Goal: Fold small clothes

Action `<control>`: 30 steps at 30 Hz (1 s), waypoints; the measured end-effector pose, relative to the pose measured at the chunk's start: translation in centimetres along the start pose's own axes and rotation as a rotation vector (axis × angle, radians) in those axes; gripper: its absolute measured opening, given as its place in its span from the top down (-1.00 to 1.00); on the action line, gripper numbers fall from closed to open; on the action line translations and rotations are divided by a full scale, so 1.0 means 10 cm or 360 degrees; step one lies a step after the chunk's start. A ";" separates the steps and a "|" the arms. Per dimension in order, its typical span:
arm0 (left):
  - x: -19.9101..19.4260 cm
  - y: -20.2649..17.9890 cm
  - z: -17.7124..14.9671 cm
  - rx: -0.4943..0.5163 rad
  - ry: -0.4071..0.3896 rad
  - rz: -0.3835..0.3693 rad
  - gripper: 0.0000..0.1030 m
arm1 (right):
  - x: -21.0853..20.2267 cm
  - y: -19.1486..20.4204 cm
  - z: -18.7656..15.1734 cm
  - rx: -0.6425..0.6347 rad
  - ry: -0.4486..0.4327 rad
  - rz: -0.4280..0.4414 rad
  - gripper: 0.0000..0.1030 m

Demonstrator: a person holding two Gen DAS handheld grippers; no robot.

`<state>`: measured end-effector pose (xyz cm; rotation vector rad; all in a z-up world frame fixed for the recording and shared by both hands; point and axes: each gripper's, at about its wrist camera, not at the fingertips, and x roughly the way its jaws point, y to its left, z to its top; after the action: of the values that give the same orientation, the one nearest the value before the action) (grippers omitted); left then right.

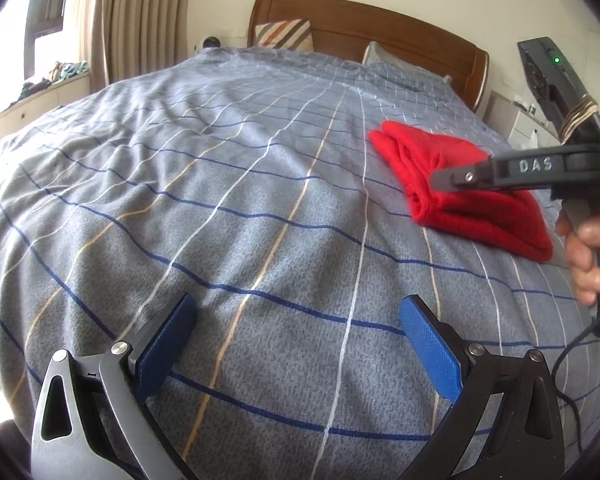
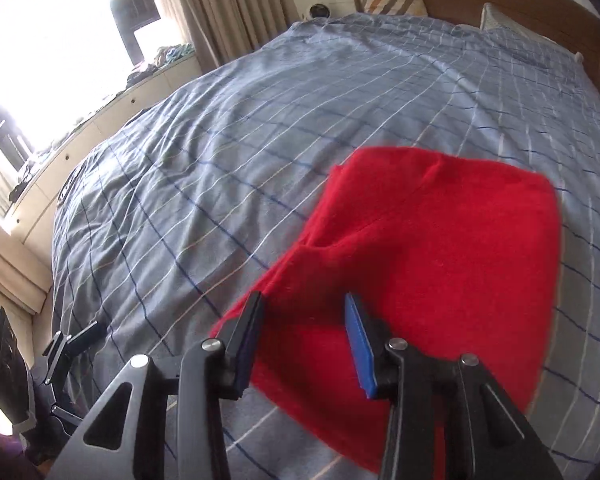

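A red garment (image 2: 428, 256) lies folded into a compact stack on the grey checked bedspread (image 2: 260, 128). It also shows in the left wrist view (image 1: 456, 188) at the right. My right gripper (image 2: 304, 312) hovers just over the garment's near edge, its blue-padded jaws partly open and empty. From the left wrist view the right gripper (image 1: 444, 178) reaches in over the garment, held by a hand. My left gripper (image 1: 298, 312) is wide open and empty above bare bedspread (image 1: 220, 200), well to the left of the garment.
A wooden headboard (image 1: 380, 28) and pillows (image 1: 284, 34) stand at the far end. Curtains (image 1: 140, 12) and a window ledge with clutter (image 1: 40, 88) are at the left. A nightstand (image 1: 528, 120) is at the far right. A cable (image 1: 568, 356) trails by the hand.
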<state>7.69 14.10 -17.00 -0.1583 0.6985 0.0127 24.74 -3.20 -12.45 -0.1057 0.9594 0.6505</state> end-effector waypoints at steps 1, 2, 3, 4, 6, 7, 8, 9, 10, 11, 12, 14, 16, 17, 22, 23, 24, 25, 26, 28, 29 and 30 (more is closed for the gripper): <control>0.00 0.00 0.00 0.0007 0.0002 0.0003 -0.98 | 0.09 0.14 -0.04 -0.0058 0.0026 -0.0004 0.24; 0.00 -0.01 0.00 0.0011 0.0003 0.0004 -0.98 | 0.12 0.24 -0.08 -0.0115 0.0029 -0.0011 0.24; -0.01 0.00 0.00 0.0010 0.0004 0.0003 -0.98 | 0.10 0.30 -0.10 -0.0152 0.0022 -0.0005 0.24; -0.01 0.00 0.00 0.0005 0.0004 0.0000 -0.98 | 0.04 0.32 -0.11 -0.0165 0.0016 0.0026 0.24; -0.01 0.01 0.01 -0.0009 0.0007 -0.0005 -0.98 | -0.17 0.27 -0.12 -0.0152 -0.0032 0.0068 0.24; -0.01 0.02 0.01 -0.0017 0.0007 -0.0008 -0.98 | -0.31 0.21 -0.13 -0.0142 -0.0068 0.0073 0.24; -0.01 0.03 0.01 -0.0025 0.0006 -0.0013 -0.98 | -0.45 0.14 -0.15 -0.0118 -0.0103 0.0069 0.24; -0.01 0.03 0.02 -0.0033 0.0006 -0.0017 -0.98 | -0.58 0.04 -0.18 -0.0081 -0.0135 0.0053 0.24; -0.01 0.04 0.02 -0.0040 0.0006 -0.0022 -0.98 | -0.70 -0.07 -0.22 -0.0039 -0.0162 0.0027 0.24; -0.01 0.05 0.02 -0.0047 0.0007 -0.0025 -0.98 | -0.80 -0.19 -0.28 0.0001 -0.0184 -0.0014 0.24; -0.01 0.05 0.02 -0.0052 0.0006 -0.0025 -0.98 | -0.86 -0.30 -0.34 0.0033 -0.0193 -0.0062 0.24; 0.00 0.04 0.02 -0.0044 0.0007 -0.0015 -0.98 | -0.83 -0.48 -0.48 0.0105 -0.0130 -0.0110 0.24; 0.01 0.01 0.01 -0.0015 0.0007 0.0004 -0.98 | -0.65 -0.58 -0.64 0.0181 -0.0003 -0.0053 0.24; 0.01 0.00 0.00 0.0004 0.0006 0.0014 -0.98 | -0.56 -0.57 -0.73 0.0188 0.0049 -0.0028 0.23; -0.01 -0.04 -0.04 0.0051 0.0000 0.0034 -0.98 | -0.70 -0.26 -1.08 0.0173 -0.0063 0.0013 0.23; -0.01 -0.04 -0.04 0.0056 -0.0001 0.0032 -0.98 | -0.78 -0.19 -1.17 0.0154 -0.0105 -0.0030 0.20; -0.02 -0.05 -0.04 0.0058 -0.0001 0.0028 -0.98 | -0.87 -0.13 -1.26 0.0131 -0.0149 -0.0089 0.14; -0.04 -0.05 -0.04 0.0060 -0.0001 0.0019 -0.98 | -0.95 -0.08 -1.36 0.0119 -0.0191 -0.0159 -0.04; -0.05 -0.05 -0.04 0.0062 -0.0002 0.0010 -0.98 | -1.03 -0.05 -1.47 0.0120 -0.0229 -0.0229 -0.14; -0.08 -0.08 -0.05 0.0071 0.0011 -0.0006 -0.98 | -1.20 -0.05 -1.68 0.0150 -0.0311 -0.0339 -0.29; -0.09 -0.10 -0.06 0.0081 0.0016 -0.0009 -0.98 | -1.28 -0.07 -1.78 0.0170 -0.0339 -0.0392 -0.33; -0.10 -0.12 -0.06 0.0090 0.0021 -0.0010 -0.98 | -1.35 -0.09 -1.89 0.0189 -0.0362 -0.0443 -0.35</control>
<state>6.62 12.90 -16.64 -0.1063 0.7108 -0.0143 6.07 -17.06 -13.10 -0.0570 0.7443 0.3395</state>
